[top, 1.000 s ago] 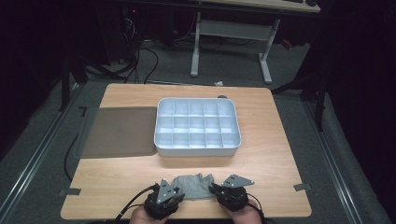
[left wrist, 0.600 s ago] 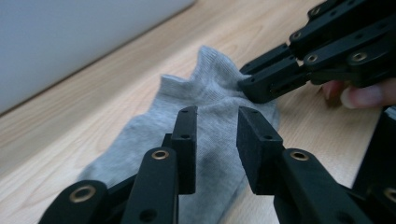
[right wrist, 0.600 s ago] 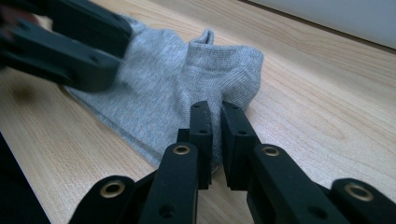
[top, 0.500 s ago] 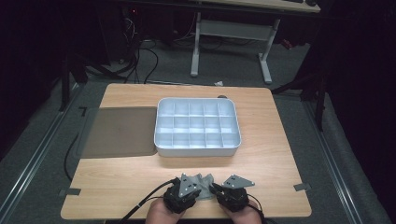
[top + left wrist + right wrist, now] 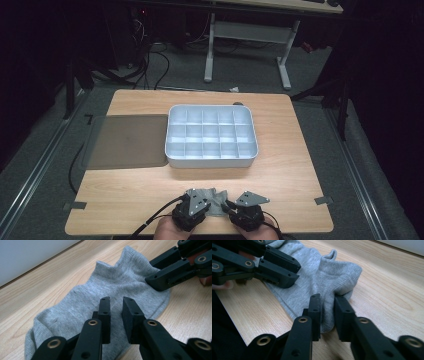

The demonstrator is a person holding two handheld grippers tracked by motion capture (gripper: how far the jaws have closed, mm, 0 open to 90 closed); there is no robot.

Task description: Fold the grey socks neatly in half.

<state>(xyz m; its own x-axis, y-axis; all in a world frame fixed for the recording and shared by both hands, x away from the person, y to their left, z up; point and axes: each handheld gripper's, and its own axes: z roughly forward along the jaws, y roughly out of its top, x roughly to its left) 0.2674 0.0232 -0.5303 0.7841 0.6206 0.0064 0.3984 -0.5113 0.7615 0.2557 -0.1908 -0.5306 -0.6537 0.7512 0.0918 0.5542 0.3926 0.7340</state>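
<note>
- Now L gripper (image 5: pixel 196 210) sits further right on sock (image 5: pixel 214 199) than a sec ago; jaws just narrowing, small gap, fabric under them, no pinch yet.
- R gripper (image 5: pixel 327 305) jaws nearly closed, pinching sock's folded edge.
- Prob. ready to fold/lift.

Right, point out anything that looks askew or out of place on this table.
Only the grey sock at the near edge: it lies rumpled, folded over itself, between both grippers. The white divided tray sits square.

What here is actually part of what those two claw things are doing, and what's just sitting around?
In use:
- grey sock, lying on the table
- left gripper, jaws just closing over the sock
- right gripper, pinching a fold of it

Sitting around:
- white compartment tray
- dark mat beside the tray
</note>
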